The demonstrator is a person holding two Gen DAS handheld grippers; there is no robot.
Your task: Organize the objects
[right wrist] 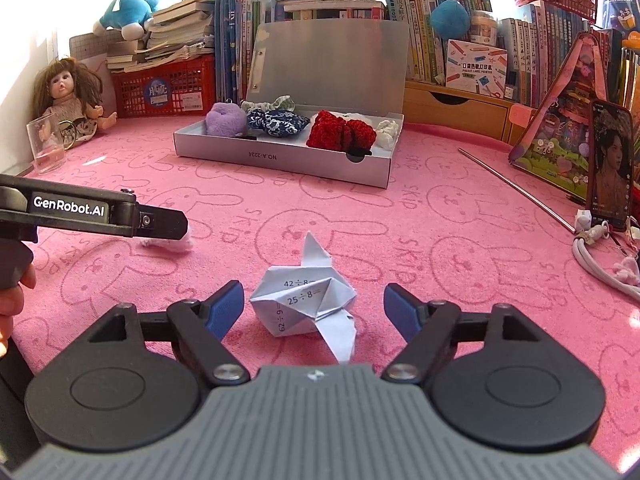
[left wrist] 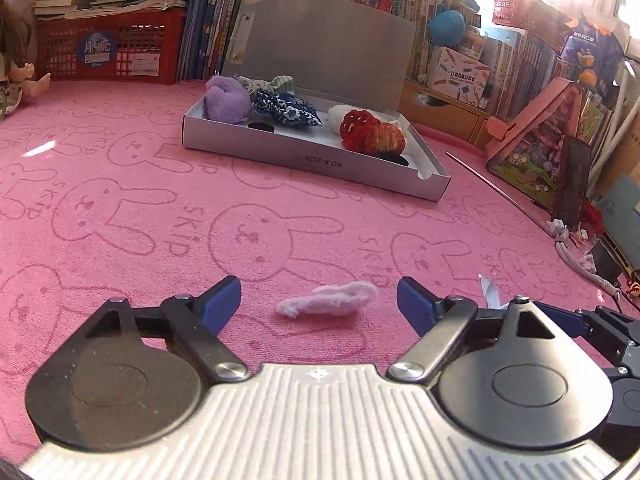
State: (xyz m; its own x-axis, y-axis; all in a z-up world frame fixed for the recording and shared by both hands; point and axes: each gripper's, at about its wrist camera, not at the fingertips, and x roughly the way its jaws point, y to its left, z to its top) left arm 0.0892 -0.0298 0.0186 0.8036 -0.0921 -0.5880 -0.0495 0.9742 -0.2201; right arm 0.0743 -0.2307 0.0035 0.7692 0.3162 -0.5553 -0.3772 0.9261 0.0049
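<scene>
My left gripper [left wrist: 319, 305] is open over a small pale pink knitted piece [left wrist: 329, 299] lying on the pink towel between its fingers. My right gripper [right wrist: 314, 306] is open around a folded paper crane [right wrist: 306, 298] with sums printed on it. A grey open box [left wrist: 304, 156] stands further back, also in the right wrist view [right wrist: 280, 160]. It holds a purple plush [right wrist: 225, 119], a blue patterned pouch [right wrist: 276, 122], a red knitted piece [right wrist: 340, 130] and a white item [right wrist: 387, 130]. The left gripper's body [right wrist: 92, 216] shows at the left of the right wrist view, partly hiding the pink piece [right wrist: 172, 243].
A doll [right wrist: 66, 96], a clear glass [right wrist: 46, 144] and a red basket [right wrist: 164, 88] stand at the back left. Books line the back. A metal rod [right wrist: 516, 188], a phone [right wrist: 610, 164], a pink triangular box [right wrist: 560, 120] and cords [right wrist: 600, 256] lie at the right.
</scene>
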